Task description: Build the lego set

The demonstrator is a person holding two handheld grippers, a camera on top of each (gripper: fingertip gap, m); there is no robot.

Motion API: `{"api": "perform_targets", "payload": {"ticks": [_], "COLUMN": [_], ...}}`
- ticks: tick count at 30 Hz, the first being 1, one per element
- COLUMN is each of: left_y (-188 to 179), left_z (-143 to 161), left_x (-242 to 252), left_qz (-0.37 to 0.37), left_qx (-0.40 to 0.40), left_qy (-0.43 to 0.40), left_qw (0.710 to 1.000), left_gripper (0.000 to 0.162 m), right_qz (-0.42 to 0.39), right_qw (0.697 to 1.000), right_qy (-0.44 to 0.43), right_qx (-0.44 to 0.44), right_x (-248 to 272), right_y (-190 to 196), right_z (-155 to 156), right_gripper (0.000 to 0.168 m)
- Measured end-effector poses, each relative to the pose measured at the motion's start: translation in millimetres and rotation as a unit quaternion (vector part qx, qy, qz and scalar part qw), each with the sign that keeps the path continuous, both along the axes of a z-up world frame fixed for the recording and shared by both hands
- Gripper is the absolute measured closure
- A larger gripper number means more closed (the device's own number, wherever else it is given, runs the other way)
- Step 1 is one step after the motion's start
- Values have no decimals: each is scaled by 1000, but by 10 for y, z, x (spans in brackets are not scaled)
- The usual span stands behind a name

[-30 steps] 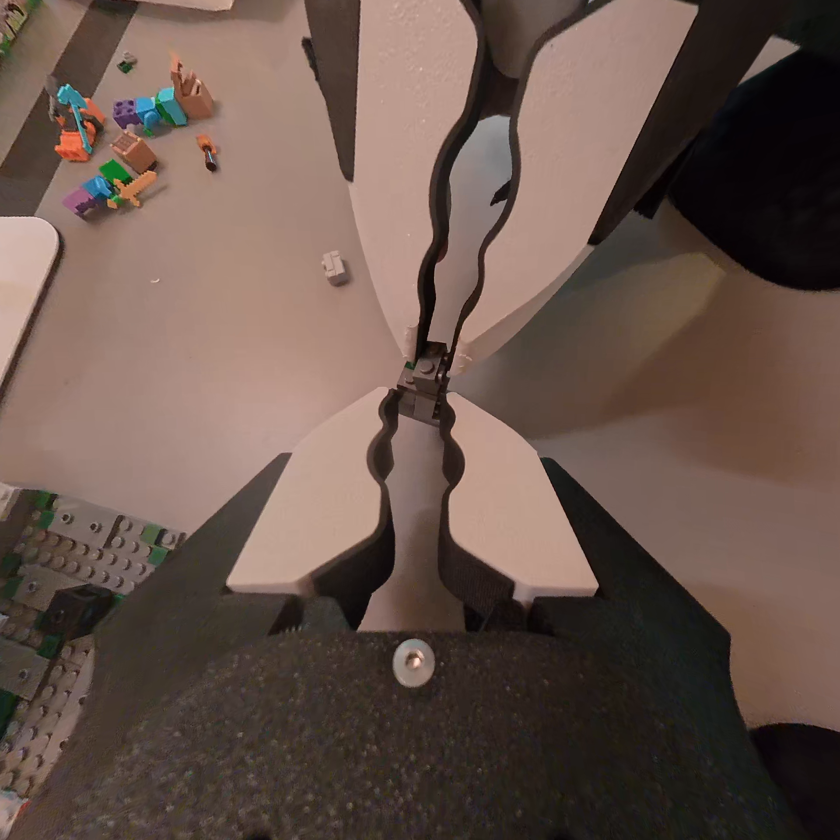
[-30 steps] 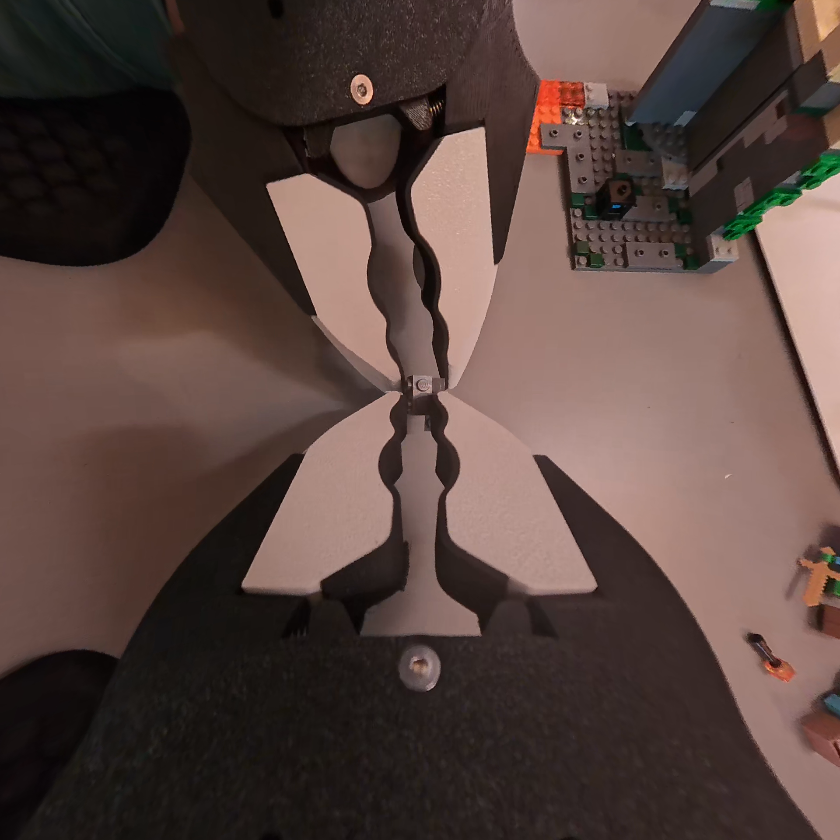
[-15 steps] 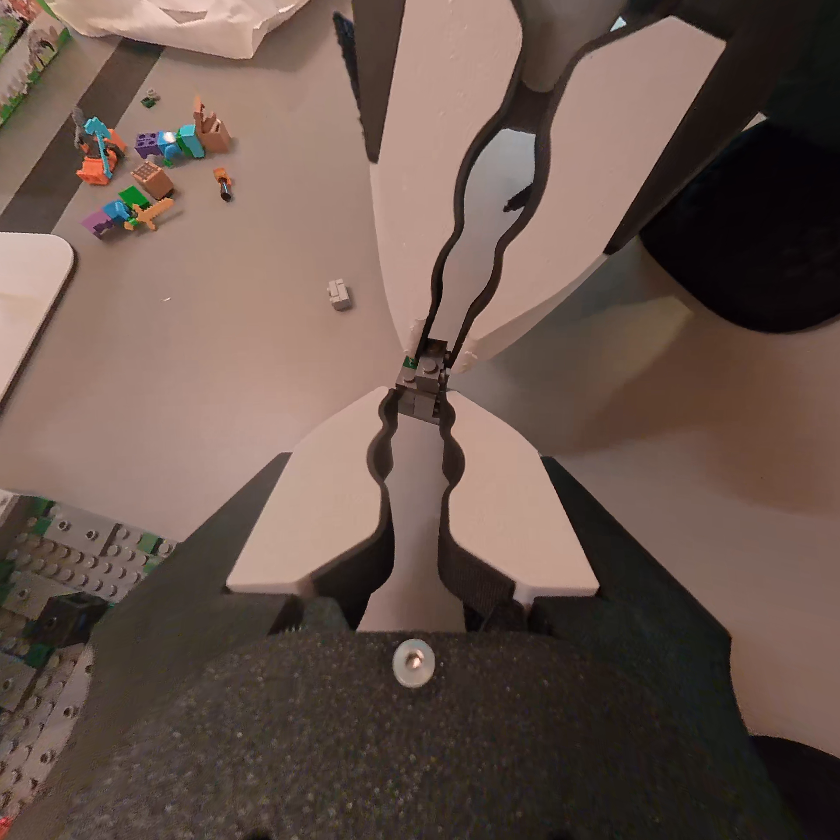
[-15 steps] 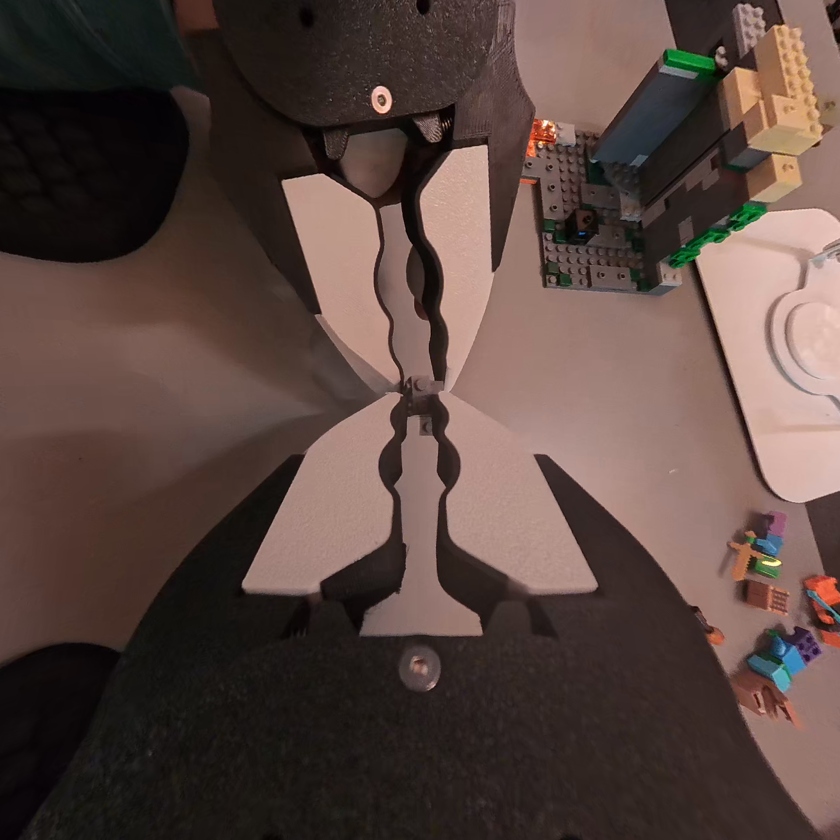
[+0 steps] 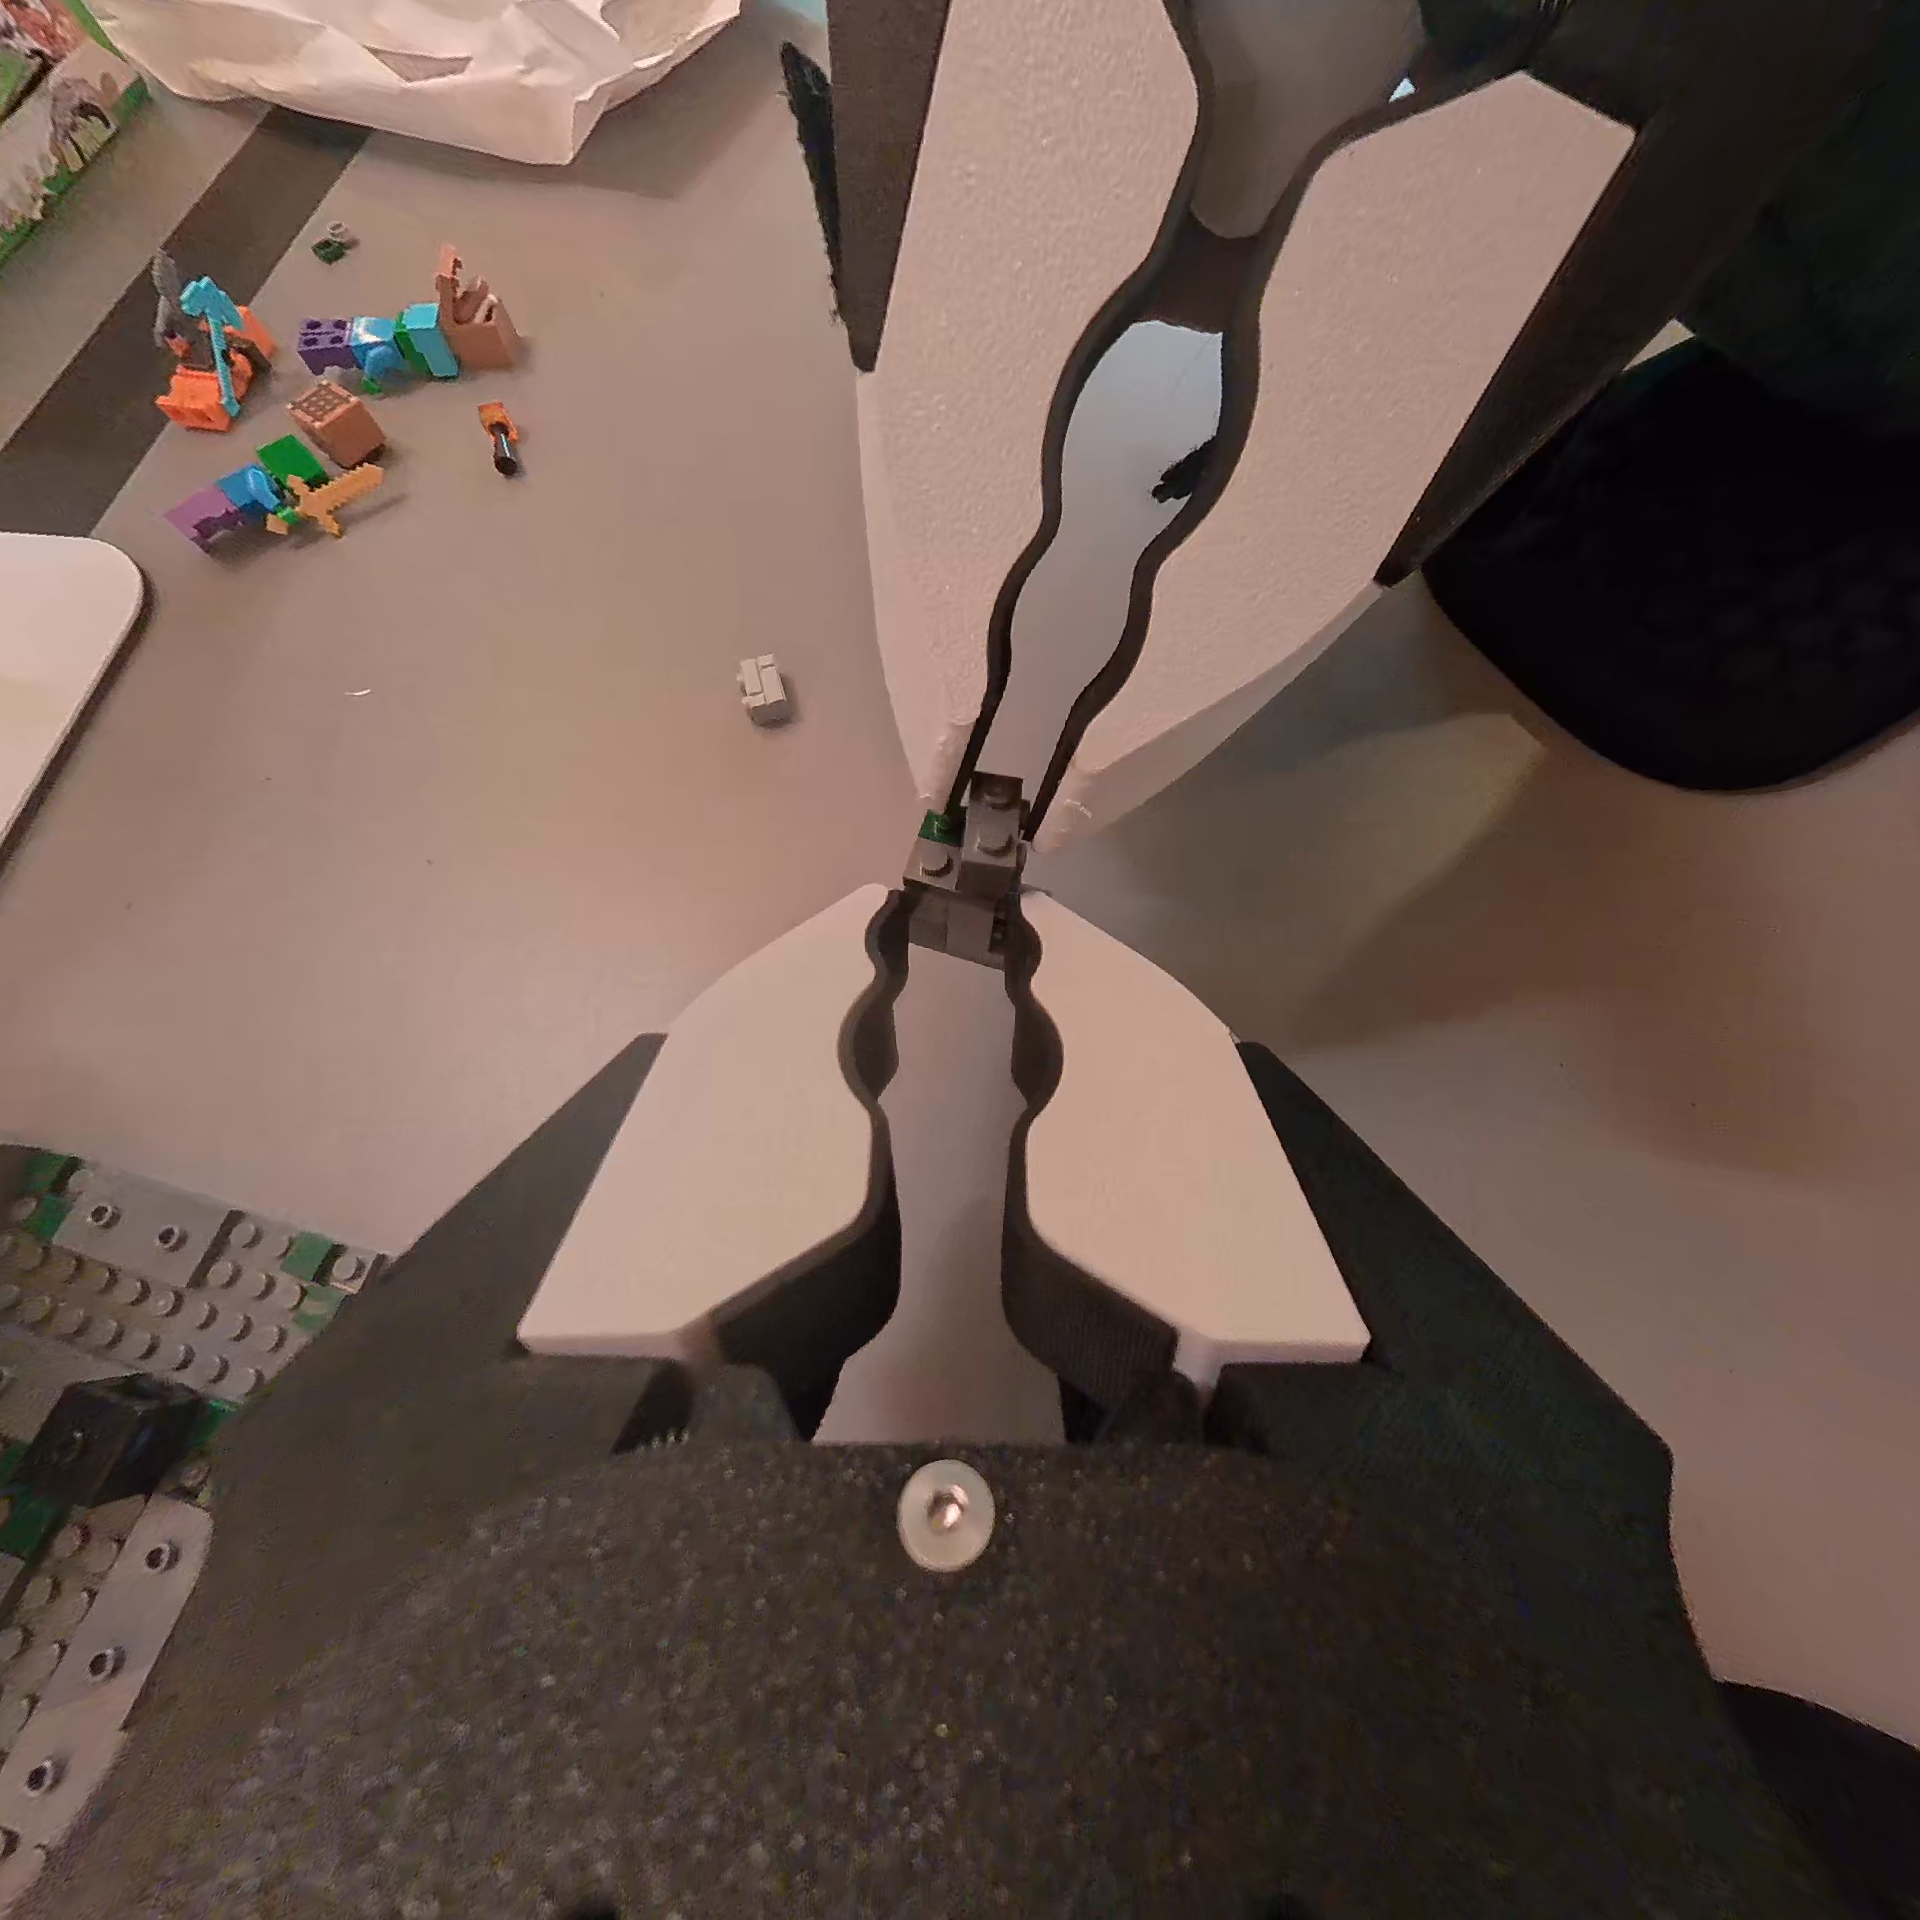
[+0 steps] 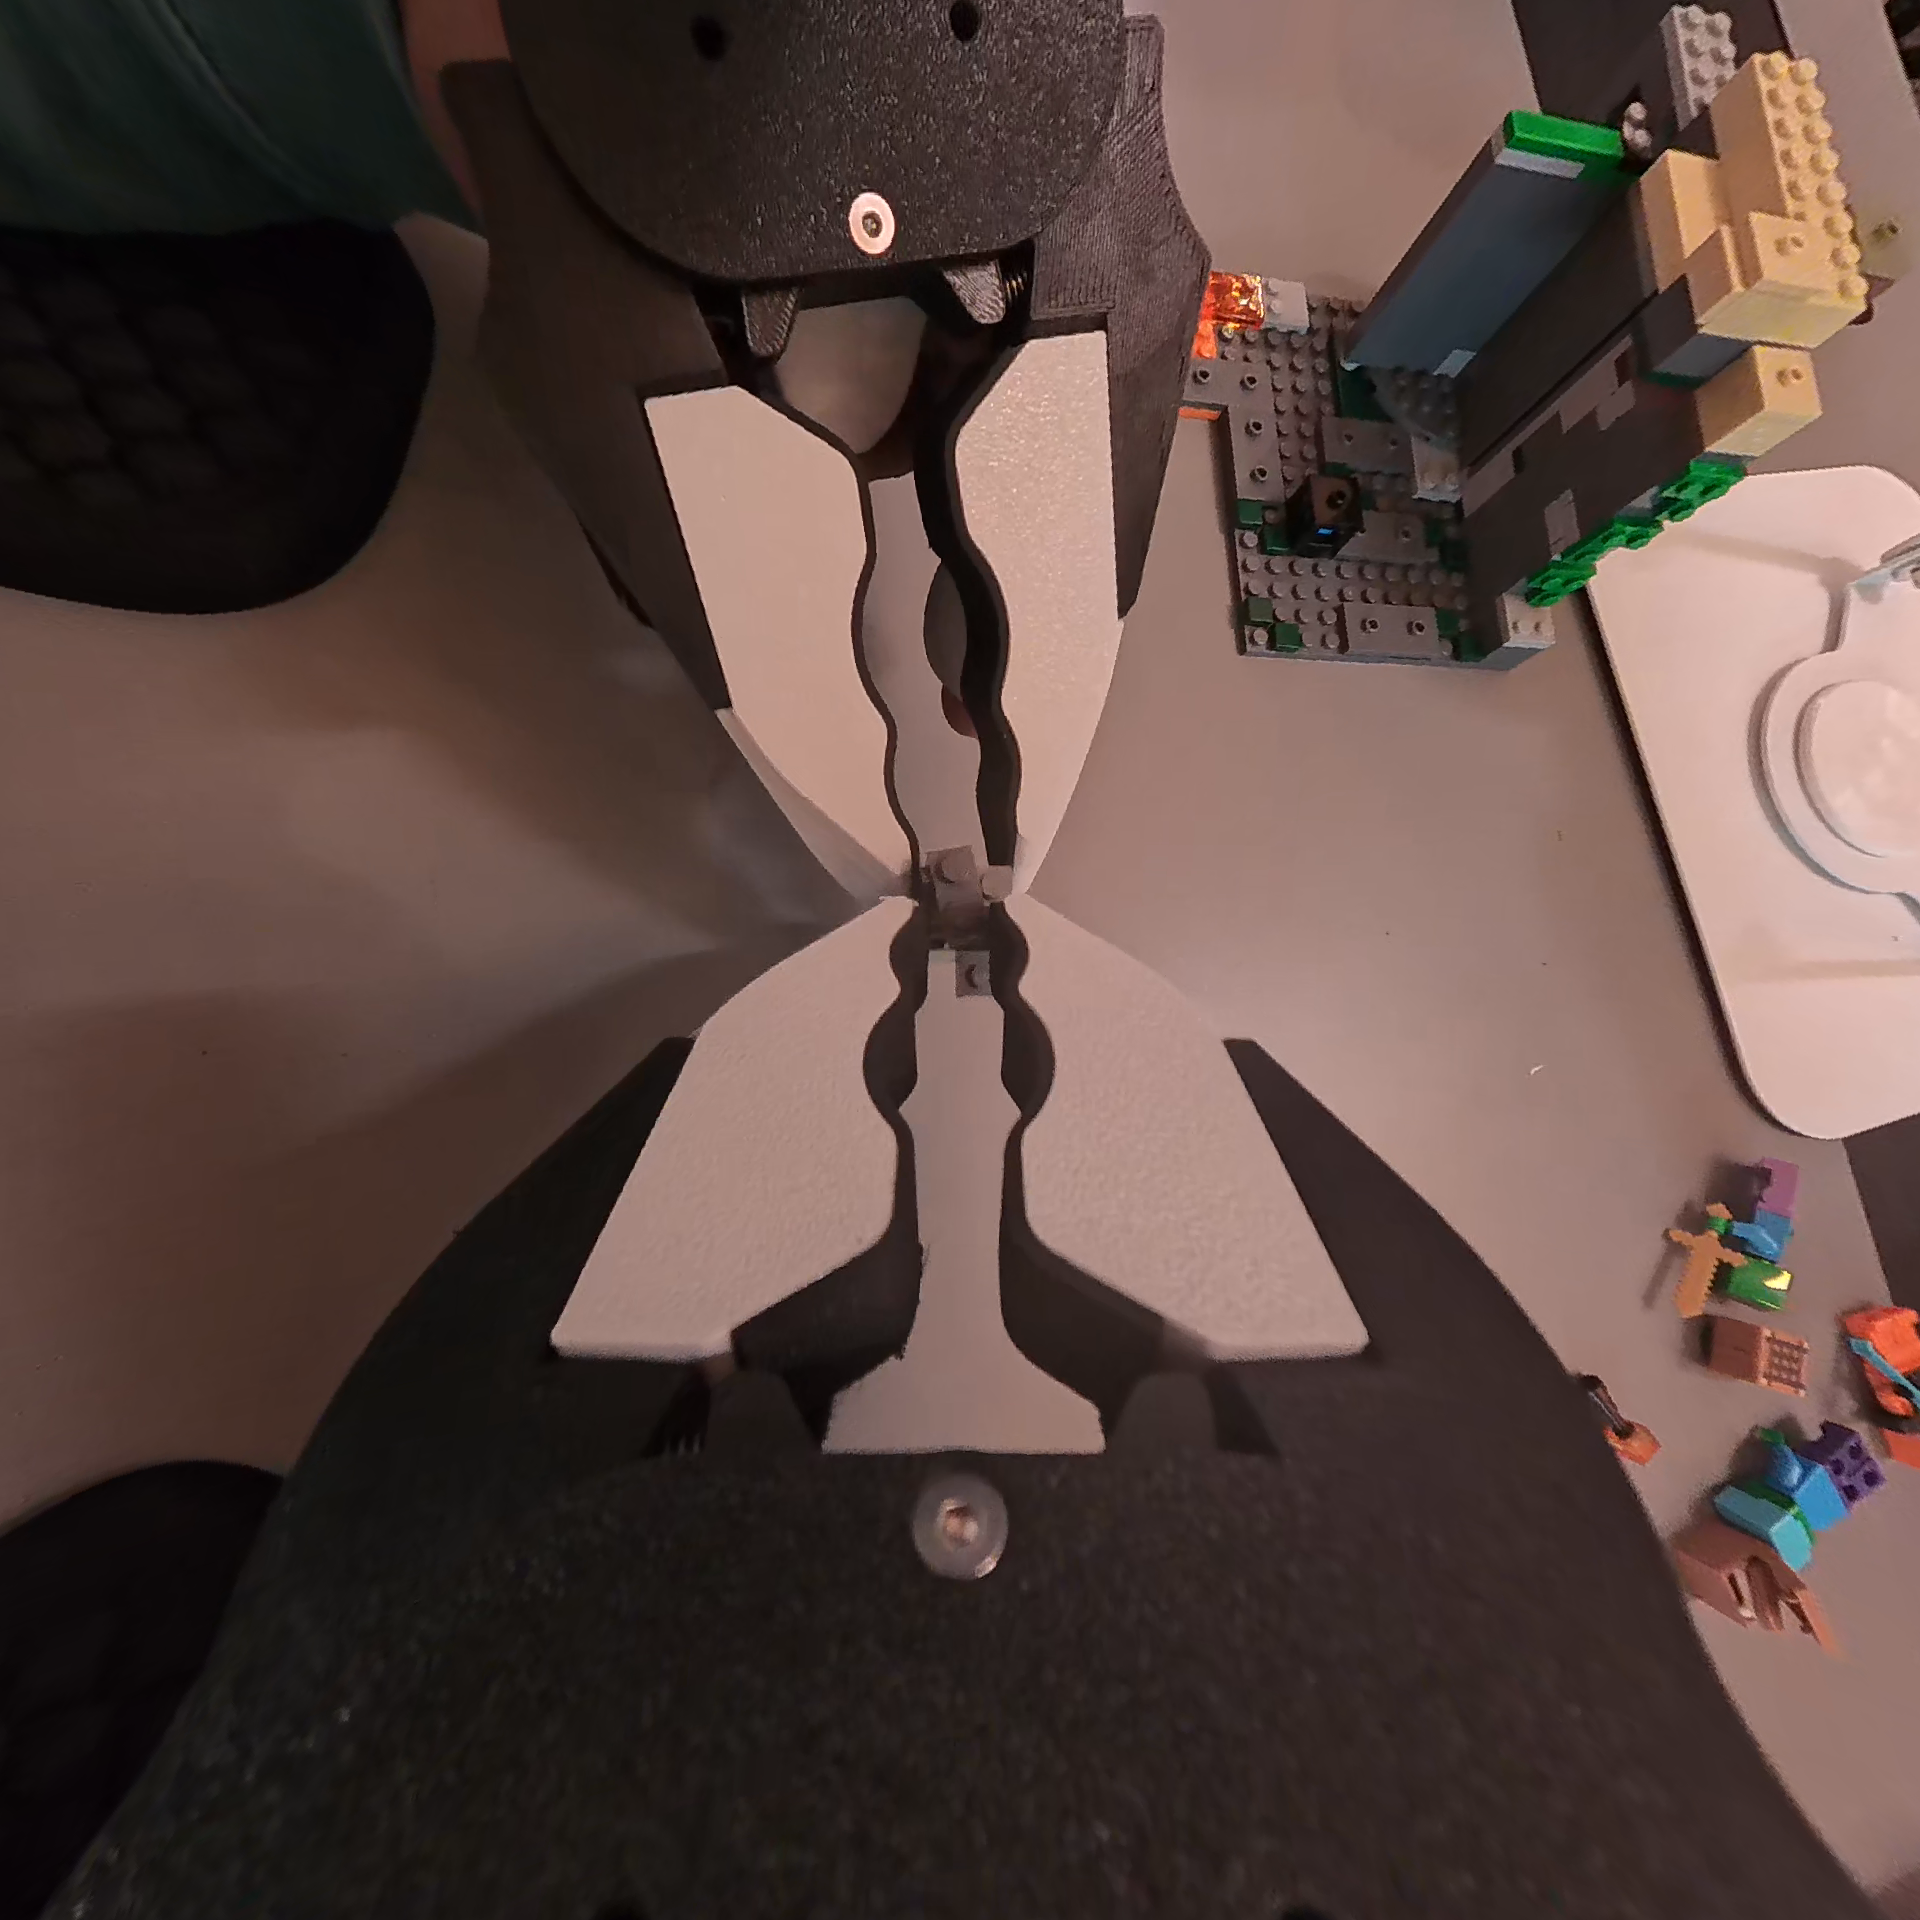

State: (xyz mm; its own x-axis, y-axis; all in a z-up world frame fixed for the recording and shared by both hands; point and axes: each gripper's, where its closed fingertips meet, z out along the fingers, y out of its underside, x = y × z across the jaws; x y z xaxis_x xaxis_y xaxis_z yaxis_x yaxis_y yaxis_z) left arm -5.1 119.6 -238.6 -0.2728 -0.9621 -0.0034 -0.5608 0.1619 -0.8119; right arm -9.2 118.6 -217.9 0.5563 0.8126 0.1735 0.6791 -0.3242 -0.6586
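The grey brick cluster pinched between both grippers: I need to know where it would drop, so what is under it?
Under the grey brick cluster only bare grey table shows, with a loose grey piece lying off to one side. The gripper fingers cover the spot directly beneath.

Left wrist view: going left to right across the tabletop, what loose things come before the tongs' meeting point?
Pile of colourful pieces → small orange-and-black piece → lone grey brick → small grey assembly pinched between both tongs.
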Motion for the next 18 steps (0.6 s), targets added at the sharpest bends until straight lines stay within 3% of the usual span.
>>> {"api": "perform_targets", "payload": {"ticks": [1, 18], "left_y": [0, -2], "left_z": [-2, -16], "left_x": [0, 1], "left_qz": [0, 1], "left_qx": [-1, -2], "left_qy": [0, 3], "left_qw": [1000, 1000], "left_gripper": [144, 145], "right_qz": [0, -25], "right_qw": [1000, 998], "right_qy": [1, 31], "right_qx": [-1, -48], "right_x": [0, 2], "right_y": [-2, -19], "right_z": [-2, -30], "right_gripper": [158, 158]}}
